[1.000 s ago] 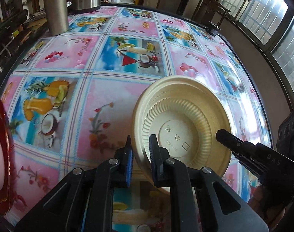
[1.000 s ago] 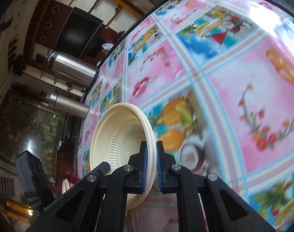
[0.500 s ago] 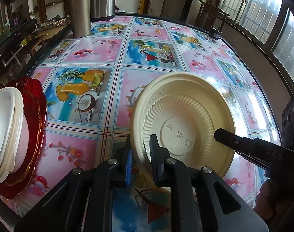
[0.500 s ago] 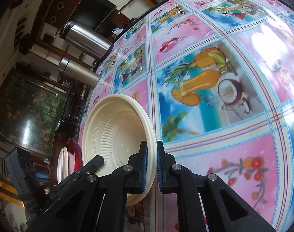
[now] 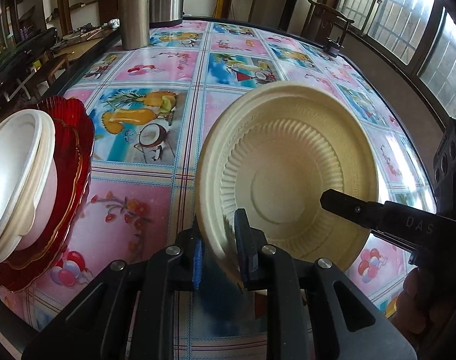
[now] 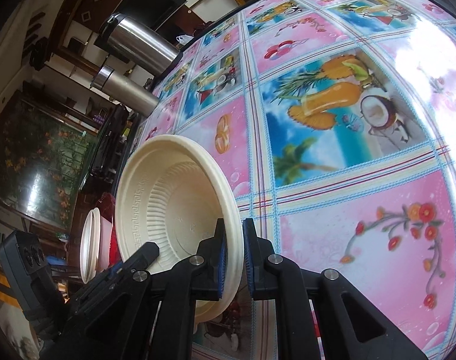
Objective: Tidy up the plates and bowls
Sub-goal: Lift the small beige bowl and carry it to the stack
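A cream ribbed bowl (image 5: 288, 162) is held tilted above the table, its underside facing the left wrist view. My left gripper (image 5: 217, 240) is shut on its near rim. My right gripper (image 6: 234, 258) is shut on the opposite rim; the bowl's inside (image 6: 174, 210) faces that camera. The right gripper also shows in the left wrist view (image 5: 378, 213). At the left stands a stack: a white bowl (image 5: 15, 186) with a cream rim on red glass plates (image 5: 75, 162). The stack also shows in the right wrist view (image 6: 91, 240).
The table (image 5: 156, 198) wears a glossy pink and blue fruit-print cloth. Two tall steel flasks (image 5: 135, 9) stand at the far left corner, also in the right wrist view (image 6: 138, 45). A small dark clamp (image 5: 333, 48) sits at the far right edge.
Both grippers carried the cream bowl leftward and back. The red plate stack with the white bowl has come into full view at the left, closer than before.
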Demonstrator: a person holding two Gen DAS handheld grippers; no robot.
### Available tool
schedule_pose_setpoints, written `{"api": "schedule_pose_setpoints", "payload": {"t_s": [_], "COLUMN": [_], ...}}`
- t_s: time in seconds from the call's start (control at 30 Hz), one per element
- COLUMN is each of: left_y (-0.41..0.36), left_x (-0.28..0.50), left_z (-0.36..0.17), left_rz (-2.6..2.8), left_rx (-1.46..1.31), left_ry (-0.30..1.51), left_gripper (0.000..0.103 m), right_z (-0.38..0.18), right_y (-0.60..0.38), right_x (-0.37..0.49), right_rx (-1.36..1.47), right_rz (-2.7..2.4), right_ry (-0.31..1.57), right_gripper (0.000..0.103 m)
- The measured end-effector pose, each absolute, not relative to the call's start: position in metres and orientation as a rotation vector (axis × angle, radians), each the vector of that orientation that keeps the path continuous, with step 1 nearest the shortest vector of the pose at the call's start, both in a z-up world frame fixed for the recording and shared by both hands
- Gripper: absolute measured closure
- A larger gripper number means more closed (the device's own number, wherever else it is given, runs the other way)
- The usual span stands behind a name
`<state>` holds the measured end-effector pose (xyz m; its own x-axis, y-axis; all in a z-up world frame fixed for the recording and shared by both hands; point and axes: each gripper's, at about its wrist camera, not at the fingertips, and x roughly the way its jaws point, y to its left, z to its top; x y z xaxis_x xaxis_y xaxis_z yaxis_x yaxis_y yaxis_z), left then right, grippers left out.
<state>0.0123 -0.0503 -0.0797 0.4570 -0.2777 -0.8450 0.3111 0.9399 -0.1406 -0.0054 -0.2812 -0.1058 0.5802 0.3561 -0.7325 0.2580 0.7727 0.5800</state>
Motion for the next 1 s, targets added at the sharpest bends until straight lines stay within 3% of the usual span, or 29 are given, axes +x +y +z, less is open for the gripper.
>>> {"api": "schedule_pose_setpoints", "payload": {"t_s": [0.47,0.63,0.8,0.9,1.0], "left_y": [-0.043,-0.044,-0.044,-0.044,-0.039], "left_x": [0.009,0.008,0.009,0.009,0.008], "left_z": [-0.073,-0.074,-0.074,-0.073,-0.071], "left_rz": [-0.35,-0.352,-0.349,-0.347,-0.341], "left_rx": [0.038,0.048,0.054,0.055,0.048], "left_ry": [0.997,0.992,0.983,0.982,0.974], "left_gripper": [0.086,0.086,0.086,0.086,0.086], "right_z": [-0.107,-0.104,-0.095,-0.091,-0.085], "right_y": [-0.268,-0.274,-0.282,-0.284,-0.278], "right_x": [-0.004,-0.006,-0.012,-0.015,-0.018], "right_rx": [0.698,0.706,0.689,0.674,0.64], "right_rz": [0.079,0.071,0.043,0.039,0.031], "right_ry": [0.995,0.991,0.958,0.949,0.934], "right_gripper": [0.093,0.083,0.083,0.084,0.094]}}
